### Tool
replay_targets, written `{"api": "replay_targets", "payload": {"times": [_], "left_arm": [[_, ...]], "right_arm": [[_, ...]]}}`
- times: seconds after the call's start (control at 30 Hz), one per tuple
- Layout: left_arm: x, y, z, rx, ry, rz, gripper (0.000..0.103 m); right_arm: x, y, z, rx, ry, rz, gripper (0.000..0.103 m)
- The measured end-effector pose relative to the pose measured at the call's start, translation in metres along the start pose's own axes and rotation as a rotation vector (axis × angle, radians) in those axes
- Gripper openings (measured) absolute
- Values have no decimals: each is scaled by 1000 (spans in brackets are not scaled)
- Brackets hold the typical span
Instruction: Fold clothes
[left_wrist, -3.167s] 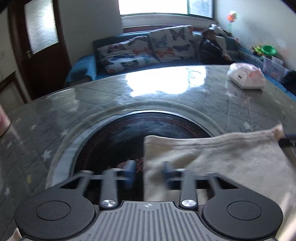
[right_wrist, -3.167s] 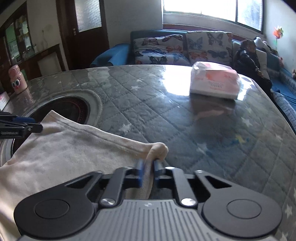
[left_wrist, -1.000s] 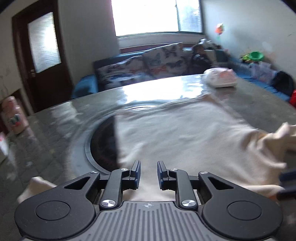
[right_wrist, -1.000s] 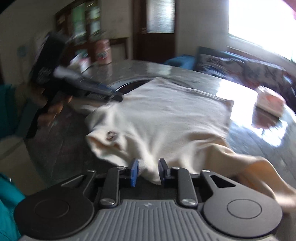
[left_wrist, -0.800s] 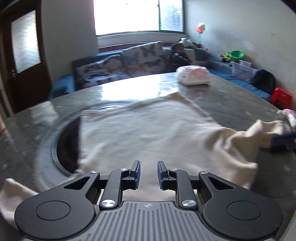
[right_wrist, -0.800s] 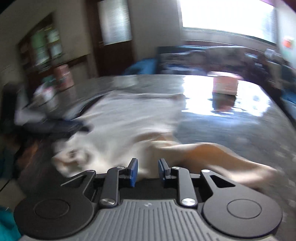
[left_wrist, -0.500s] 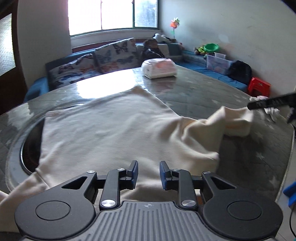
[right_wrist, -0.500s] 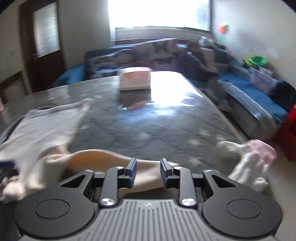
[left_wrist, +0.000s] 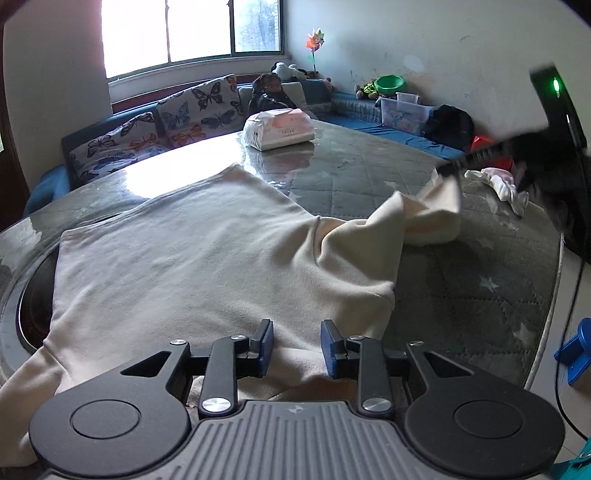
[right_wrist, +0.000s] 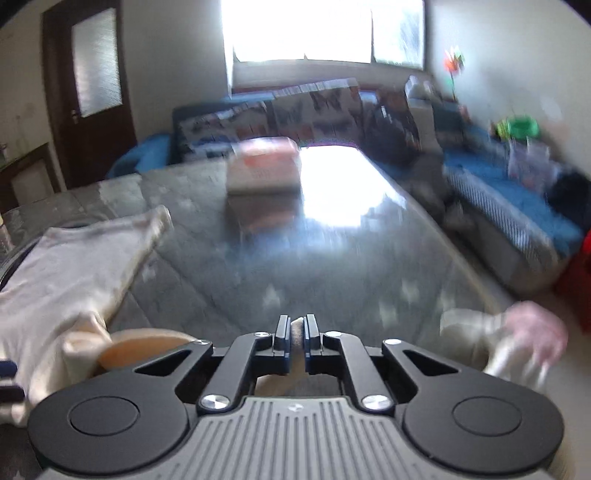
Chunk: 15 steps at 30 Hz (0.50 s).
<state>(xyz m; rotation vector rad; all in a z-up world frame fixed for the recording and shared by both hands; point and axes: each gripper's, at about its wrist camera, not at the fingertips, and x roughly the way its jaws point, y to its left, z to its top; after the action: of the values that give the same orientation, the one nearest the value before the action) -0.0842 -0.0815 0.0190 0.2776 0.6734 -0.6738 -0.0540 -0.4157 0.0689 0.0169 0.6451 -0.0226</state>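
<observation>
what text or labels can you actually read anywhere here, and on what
None can be read.
Tissue pack: dark print on its pink side, too small to make out.
Left gripper: a small round emblem on its grey body, no words.
Right wrist view: too blurred for any text.

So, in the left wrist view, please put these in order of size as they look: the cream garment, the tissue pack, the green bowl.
1. Cream garment, by far the largest, though it also lies nearest the camera.
2. Tissue pack.
3. Green bowl, smallest; it sits farthest away, so its true size against the pack is unsure.
</observation>
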Motion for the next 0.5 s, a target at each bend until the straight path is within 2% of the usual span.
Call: {"api": "replay_targets", "payload": {"times": [0.13, 0.23, 0.37, 0.43, 0.5], "left_arm": [[1, -1, -1, 16, 0, -1, 33], [1, 0, -1, 23, -1, -6, 34], [1, 0, -2, 30, -5, -15, 36], [1, 0, -2, 36, -5, -19, 37], [1, 0, -1, 39, -2, -23, 37]], "right_arm": [[-22, 5, 30, -44, -160, 0, 5], [-39, -2, 36, -38, -247, -18, 6], [-36, -26, 17, 22, -181, -131, 11], [-31, -40, 0, 70, -108, -186, 11], [-28, -47, -12, 93, -60, -198, 11]]}}
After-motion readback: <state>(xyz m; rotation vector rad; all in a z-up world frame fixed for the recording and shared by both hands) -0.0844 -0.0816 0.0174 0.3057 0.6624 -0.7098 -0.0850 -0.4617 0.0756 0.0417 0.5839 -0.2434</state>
